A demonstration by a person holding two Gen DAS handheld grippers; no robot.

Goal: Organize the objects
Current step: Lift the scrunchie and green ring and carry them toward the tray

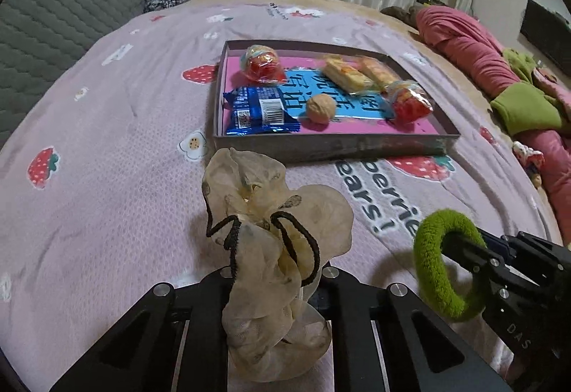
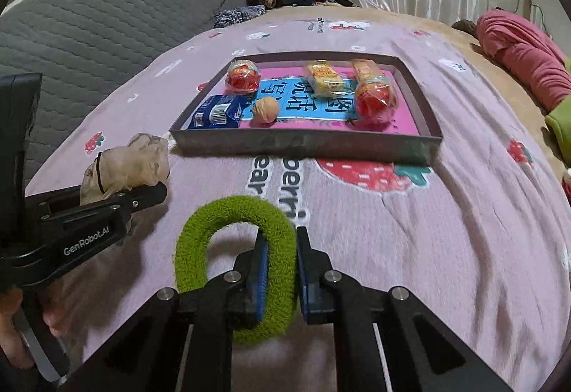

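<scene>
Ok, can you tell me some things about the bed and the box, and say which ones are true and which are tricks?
1. The right gripper is shut on the green fuzzy ring. True.
2. The left gripper holds nothing. False: it is shut on the sheer beige scrunchie.
3. A walnut lies inside the shallow box. True.
4. The blue snack packet lies on the blanket outside the box. False: it is in the box, at its near left corner.
5. The box sits on a pink blanket printed with strawberries. True.
</scene>
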